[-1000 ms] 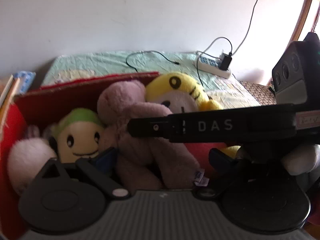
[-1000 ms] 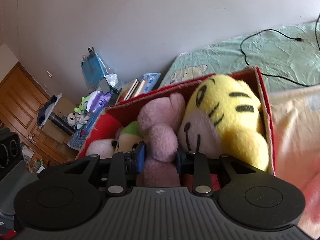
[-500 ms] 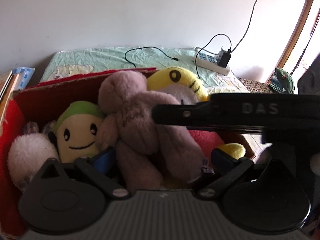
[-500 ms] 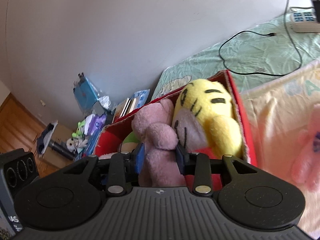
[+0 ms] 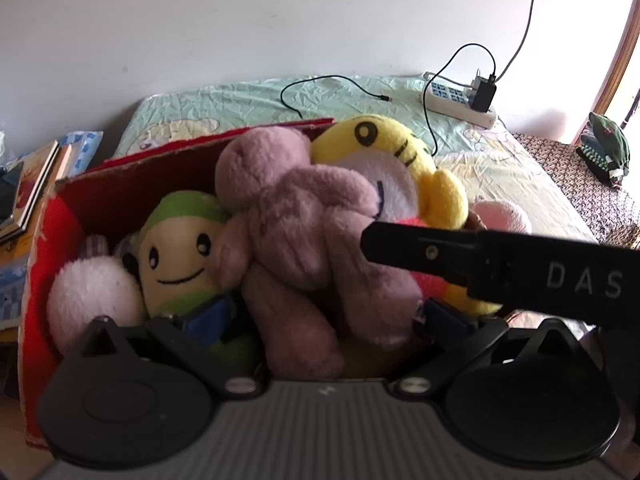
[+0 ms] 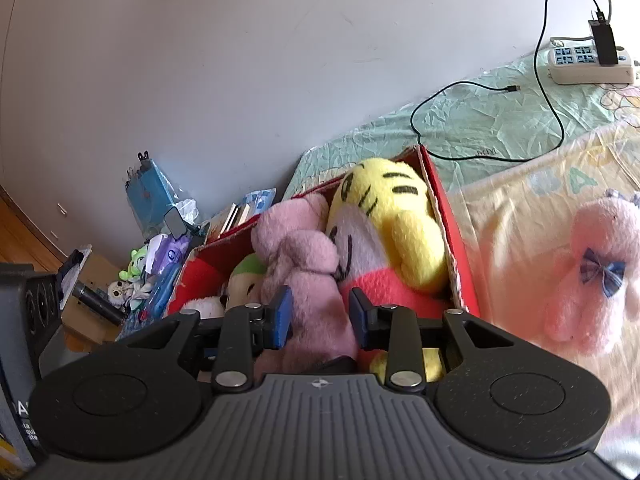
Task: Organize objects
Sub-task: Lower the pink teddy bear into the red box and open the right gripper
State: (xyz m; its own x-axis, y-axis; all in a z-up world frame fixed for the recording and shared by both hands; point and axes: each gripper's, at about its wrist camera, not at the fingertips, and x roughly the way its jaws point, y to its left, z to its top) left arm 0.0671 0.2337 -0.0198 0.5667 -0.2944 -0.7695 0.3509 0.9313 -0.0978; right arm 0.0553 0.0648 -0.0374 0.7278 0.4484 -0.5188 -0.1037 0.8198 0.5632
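A red cardboard box (image 5: pixel 120 184) (image 6: pixel 448 216) on the bed holds several plush toys. A mauve plush (image 5: pixel 296 232) (image 6: pixel 304 264) lies on top, leaning on a yellow tiger plush (image 5: pixel 400 148) (image 6: pixel 396 208). A green-capped smiling plush (image 5: pixel 180 248) and a white fluffy one (image 5: pixel 92 296) sit at the left. My right gripper (image 6: pixel 320 316) is shut on the mauve plush's lower limb, blue pads on either side. One of its black fingers (image 5: pixel 420 248) crosses the left wrist view. My left gripper (image 5: pixel 326 316) stands wide open around the plush's legs without pinching them.
A pink plush with a blue bow (image 6: pixel 596 264) (image 5: pixel 504 216) lies on the blanket right of the box. A power strip (image 5: pixel 460 100) (image 6: pixel 588 64) and black cable (image 6: pixel 480 120) lie by the wall. Books (image 5: pixel 28 188) and floor clutter (image 6: pixel 152 264) are at the left.
The right gripper has drawn back to the right, still holding the mauve plush, which now lies more tilted. The pink plush on the blanket has come into the right wrist view.
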